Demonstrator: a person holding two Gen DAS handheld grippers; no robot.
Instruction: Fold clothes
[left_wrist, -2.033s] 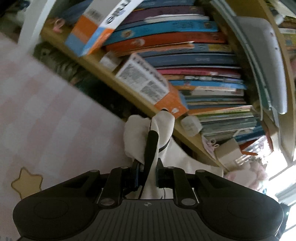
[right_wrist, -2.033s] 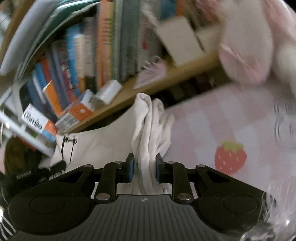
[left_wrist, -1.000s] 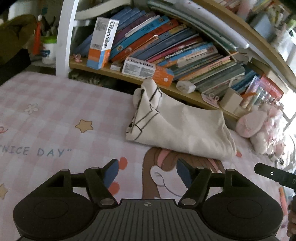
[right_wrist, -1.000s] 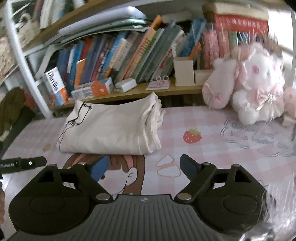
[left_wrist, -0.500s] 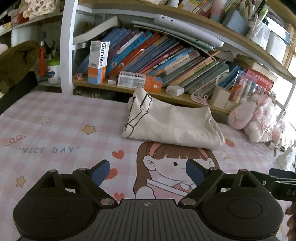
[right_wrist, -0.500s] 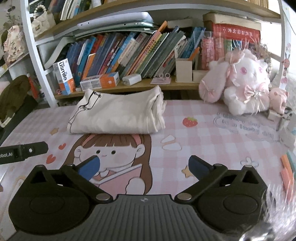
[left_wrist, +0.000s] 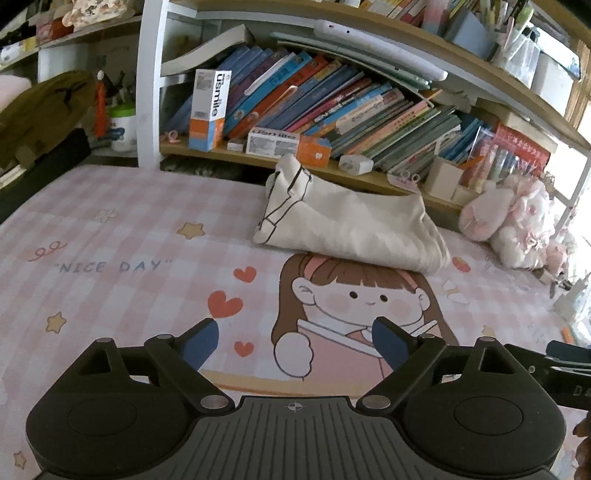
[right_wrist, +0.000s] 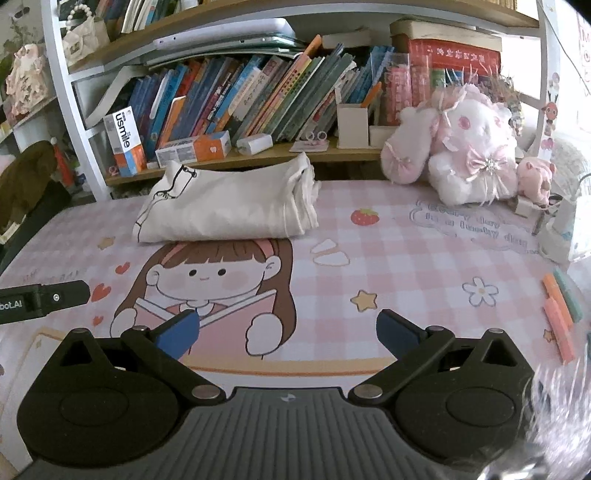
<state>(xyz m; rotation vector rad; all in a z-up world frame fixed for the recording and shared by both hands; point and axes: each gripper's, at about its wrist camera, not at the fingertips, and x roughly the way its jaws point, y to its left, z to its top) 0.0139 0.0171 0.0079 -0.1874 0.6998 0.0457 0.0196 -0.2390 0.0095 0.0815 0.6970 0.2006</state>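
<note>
Both spread-empty, the left hand-held gripper (left_wrist: 295, 343) sees folded garment (left_wrist: 347, 229); only right hand-held gripper (right_wrist: 288, 332) sees crayons (right_wrist: 559, 310).

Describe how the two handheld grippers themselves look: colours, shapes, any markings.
Both are alike. The left gripper and right gripper each have a matte black body with a ribbed grey centre plate bearing a small crosshair mark, round discs either side, silver pivot bolts, angled black linkage arms, and blue finger pads. White lettering shows on the left gripper's side.
</note>
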